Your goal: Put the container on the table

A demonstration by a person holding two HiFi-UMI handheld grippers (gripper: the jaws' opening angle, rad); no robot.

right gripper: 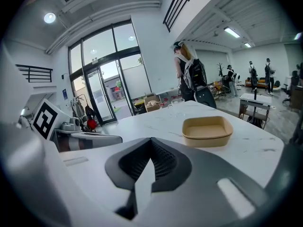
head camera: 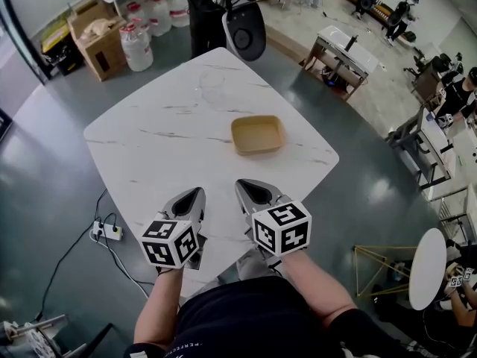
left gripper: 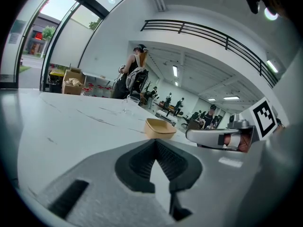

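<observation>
I hold both claws side by side, tipped slightly downward. My left gripper (head camera: 193,198) has its jaws pressed together, nothing between them. My right gripper (head camera: 251,190), just to its right, is closed and empty too. My left forearm (head camera: 159,306) and right forearm (head camera: 316,280) trail behind them.

The person wears a black short-sleeved shirt (head camera: 246,315). The left gripper (head camera: 192,198) and right gripper (head camera: 250,191) are grey, with black-padded jaws and black-and-white marker cubes (head camera: 170,242).
</observation>
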